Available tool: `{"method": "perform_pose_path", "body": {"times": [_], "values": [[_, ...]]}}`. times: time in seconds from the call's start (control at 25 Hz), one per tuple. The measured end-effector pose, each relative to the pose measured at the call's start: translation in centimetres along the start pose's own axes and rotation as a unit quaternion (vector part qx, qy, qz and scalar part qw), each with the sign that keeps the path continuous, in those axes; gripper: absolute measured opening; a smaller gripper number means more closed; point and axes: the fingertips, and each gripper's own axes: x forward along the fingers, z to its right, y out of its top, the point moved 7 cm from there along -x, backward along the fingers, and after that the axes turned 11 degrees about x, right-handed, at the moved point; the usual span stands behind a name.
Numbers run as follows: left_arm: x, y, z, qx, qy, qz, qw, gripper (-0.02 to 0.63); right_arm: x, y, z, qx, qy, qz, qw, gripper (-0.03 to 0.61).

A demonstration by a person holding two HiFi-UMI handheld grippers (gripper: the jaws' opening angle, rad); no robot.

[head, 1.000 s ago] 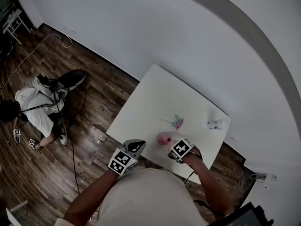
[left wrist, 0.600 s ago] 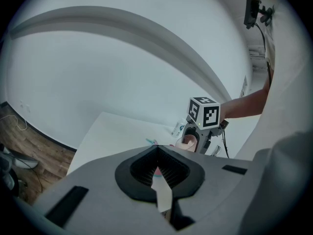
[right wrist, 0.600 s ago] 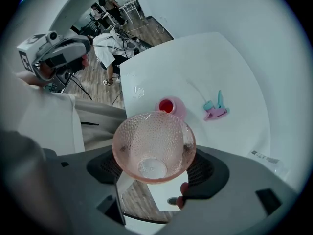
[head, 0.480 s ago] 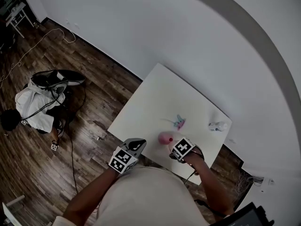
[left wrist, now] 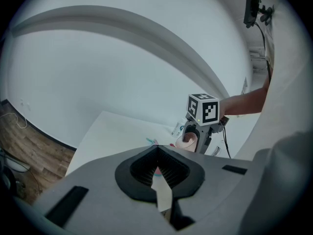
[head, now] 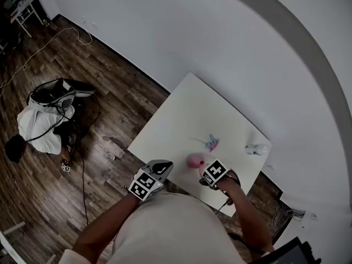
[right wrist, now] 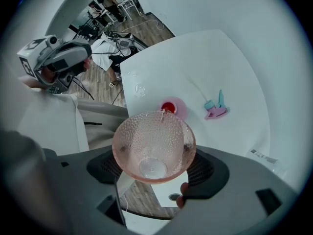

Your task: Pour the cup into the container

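Note:
My right gripper is shut on a pink dimpled cup, tipped so its mouth faces the camera; I see only its clear base inside. Just beyond the cup's rim, a small pink container with red inside stands on the white table. In the head view the cup shows pink just left of the right gripper, near the table's front edge. My left gripper hovers off the table's front corner, its jaws shut on nothing. The left gripper view shows the cup from the side.
A teal and pink clip lies mid-table, right of the container in the right gripper view. A small white bottle lies at the table's right edge. A person sits on the wooden floor at left among cables.
The grippers and cup have hardly moved. The person on the floor has shifted, and the head view has drifted slightly.

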Motion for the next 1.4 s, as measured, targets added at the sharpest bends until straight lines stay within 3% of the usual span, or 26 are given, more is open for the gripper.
{"method": "perform_pose_path", "body": {"times": [1.4], "values": [[0.45,-0.19,-0.71,-0.005,-0.002,0.005,1.0,0.012,-0.82,0.38,0.13,0.008,0.015,-0.046,0.999,0.377]]}}
